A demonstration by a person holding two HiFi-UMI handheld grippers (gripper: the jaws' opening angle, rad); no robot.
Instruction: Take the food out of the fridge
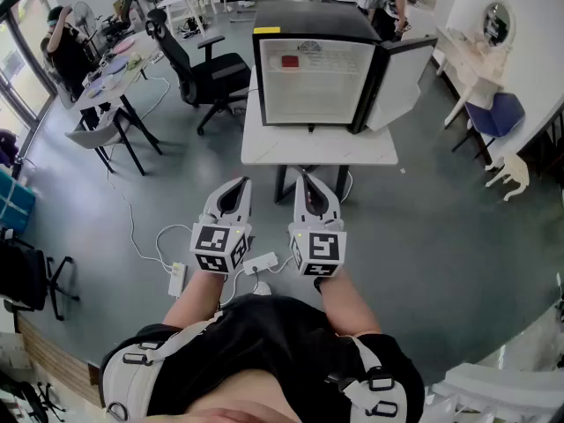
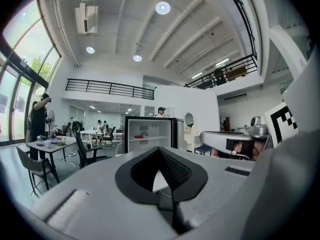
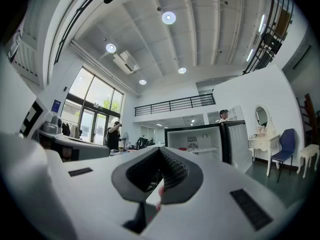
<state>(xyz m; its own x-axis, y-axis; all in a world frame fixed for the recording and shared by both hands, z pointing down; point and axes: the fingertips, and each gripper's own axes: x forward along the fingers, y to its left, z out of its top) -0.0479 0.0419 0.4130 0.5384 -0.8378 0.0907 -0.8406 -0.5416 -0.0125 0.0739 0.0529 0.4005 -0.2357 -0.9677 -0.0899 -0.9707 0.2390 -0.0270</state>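
Observation:
A small black fridge (image 1: pixel 313 77) stands on a white table (image 1: pixel 317 152), its door (image 1: pixel 401 76) swung open to the right. On its upper shelf lies a flat red item (image 1: pixel 291 61); what food it is cannot be told. Both grippers hang level close to my body, well short of the table and pointing at the fridge. The left gripper (image 1: pixel 236 186) is shut and empty, and the right gripper (image 1: pixel 308 183) is shut and empty too. In the left gripper view the fridge (image 2: pixel 147 134) shows beyond the closed left gripper (image 2: pixel 160 151). The right gripper view has the fridge (image 3: pixel 200 141) past the right gripper (image 3: pixel 160 151).
A black office chair (image 1: pixel 207 64) stands left of the table. Desks (image 1: pixel 115 69) with a person (image 1: pixel 66 47) are at the far left. A power strip and cables (image 1: pixel 260 263) lie on the floor ahead of me. A white dresser (image 1: pixel 476 55) and blue chair (image 1: pixel 498 113) stand at the right.

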